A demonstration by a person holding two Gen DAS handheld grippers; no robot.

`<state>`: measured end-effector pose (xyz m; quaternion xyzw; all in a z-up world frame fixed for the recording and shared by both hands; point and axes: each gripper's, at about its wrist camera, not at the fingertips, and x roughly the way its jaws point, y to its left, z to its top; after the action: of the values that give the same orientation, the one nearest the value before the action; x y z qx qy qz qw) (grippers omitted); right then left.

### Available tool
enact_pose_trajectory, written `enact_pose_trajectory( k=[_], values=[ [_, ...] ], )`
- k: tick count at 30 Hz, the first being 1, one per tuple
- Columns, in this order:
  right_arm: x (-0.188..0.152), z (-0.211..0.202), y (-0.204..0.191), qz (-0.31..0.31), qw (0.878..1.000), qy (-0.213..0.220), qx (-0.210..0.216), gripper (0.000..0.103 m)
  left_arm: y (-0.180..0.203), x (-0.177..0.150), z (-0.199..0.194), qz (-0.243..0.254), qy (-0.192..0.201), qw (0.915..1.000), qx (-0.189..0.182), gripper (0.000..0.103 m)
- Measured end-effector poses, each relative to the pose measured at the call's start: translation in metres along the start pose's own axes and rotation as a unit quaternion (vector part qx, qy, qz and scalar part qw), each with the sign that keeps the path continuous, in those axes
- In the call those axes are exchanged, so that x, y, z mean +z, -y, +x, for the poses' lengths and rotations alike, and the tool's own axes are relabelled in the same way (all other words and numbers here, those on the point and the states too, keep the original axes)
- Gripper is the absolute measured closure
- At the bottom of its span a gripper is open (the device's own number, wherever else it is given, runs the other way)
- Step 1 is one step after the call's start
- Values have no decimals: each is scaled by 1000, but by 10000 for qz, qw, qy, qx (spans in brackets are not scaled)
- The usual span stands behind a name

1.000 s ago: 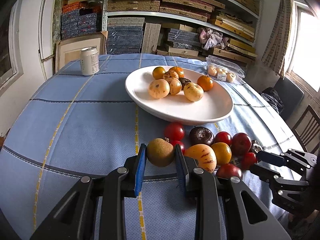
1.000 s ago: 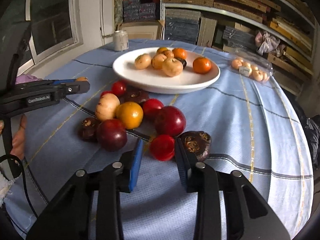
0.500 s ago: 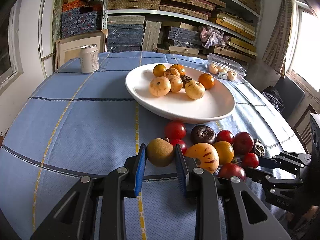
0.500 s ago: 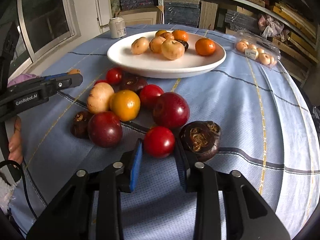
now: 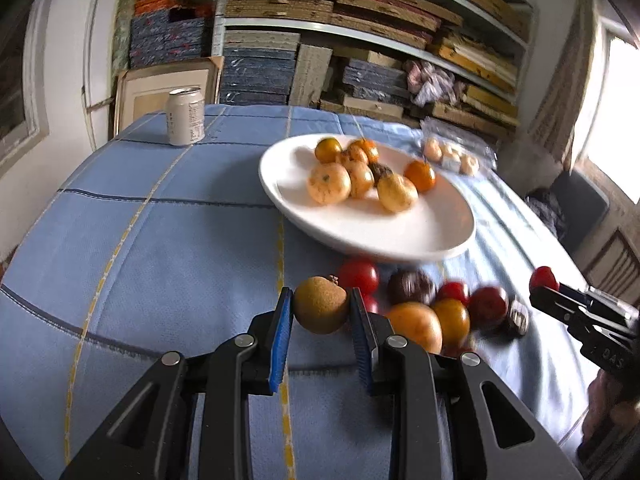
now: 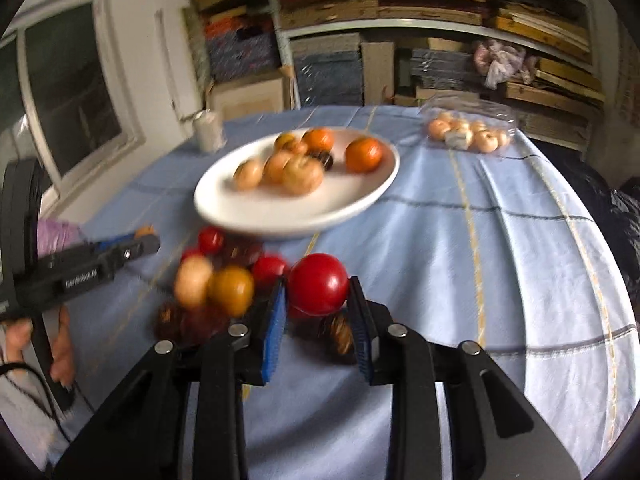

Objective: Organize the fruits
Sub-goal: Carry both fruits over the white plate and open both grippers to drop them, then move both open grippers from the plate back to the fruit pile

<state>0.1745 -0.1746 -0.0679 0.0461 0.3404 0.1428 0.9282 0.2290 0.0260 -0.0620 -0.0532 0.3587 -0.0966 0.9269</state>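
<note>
My left gripper (image 5: 320, 312) is shut on a brown round fruit (image 5: 320, 310) and holds it above the blue tablecloth. My right gripper (image 6: 318, 292) is shut on a red tomato (image 6: 318, 284), lifted off the cloth; it also shows in the left wrist view (image 5: 543, 279). A white plate (image 5: 400, 236) holds several orange and yellow fruits behind them. A loose pile of red, orange and dark fruits (image 5: 436, 312) lies on the cloth in front of the plate.
A drink can (image 5: 185, 116) stands at the far left of the table. A clear plastic pack of small fruits (image 5: 454, 156) lies behind the plate on the right. Stacked shelves fill the back wall. A chair stands at the right.
Both grippers have risen off the cloth, the left with the brown fruit and the right with the red tomato, which it closed on. The views are now blurred by motion.
</note>
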Motion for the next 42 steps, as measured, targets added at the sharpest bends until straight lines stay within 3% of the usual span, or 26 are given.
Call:
enact_pose_trajectory(
  k=[5, 9, 13, 19, 20, 22, 24, 25, 26, 29, 33, 37, 42],
  values=[
    [41, 9, -2, 2, 9997, 224, -37, 74, 3, 40, 6, 9, 204, 9997, 96, 75],
    [60, 33, -17, -181, 9996, 231, -12, 74, 1, 57, 27, -195, 139, 9997, 20, 75],
    [62, 61, -27, -277, 9995, 148, -5, 74, -8, 59, 59, -522, -91, 9986, -71, 75],
    [59, 81, -31, -445, 9989, 107, -99, 73, 2, 59, 78, -400, -25, 9991, -134, 75],
    [58, 81, -31, -455, 9988, 140, -123, 69, 5, 57, 81, -340, -37, 9994, -109, 75],
    [58, 78, -29, -510, 9982, 228, -196, 59, 11, 55, 82, -218, 14, 9998, -26, 73],
    [58, 76, -29, -548, 9978, 285, -219, 58, 14, 56, 76, -127, 167, 9998, 58, 56],
    [58, 74, -29, -556, 9977, 313, -218, 57, 14, 56, 72, -110, 267, 9995, 102, 42],
    [57, 72, -29, -558, 9976, 343, -208, 57, 14, 57, 69, -96, 342, 9993, 114, 36],
    [56, 67, -28, -578, 9972, 408, -241, 56, 12, 56, 63, -55, 384, 9992, 87, 36],
    [54, 54, -21, -439, 9970, 564, -293, 42, 3, 48, 52, -141, 322, 9993, 86, 36],
    [51, 31, -8, -81, 9965, 795, -227, 40, -7, 33, 33, -330, 222, 9991, 157, 35],
    [31, -6, 4, 222, 9938, 1069, -211, 29, -2, 10, 8, -209, 206, 9993, 224, 35]
  ],
)
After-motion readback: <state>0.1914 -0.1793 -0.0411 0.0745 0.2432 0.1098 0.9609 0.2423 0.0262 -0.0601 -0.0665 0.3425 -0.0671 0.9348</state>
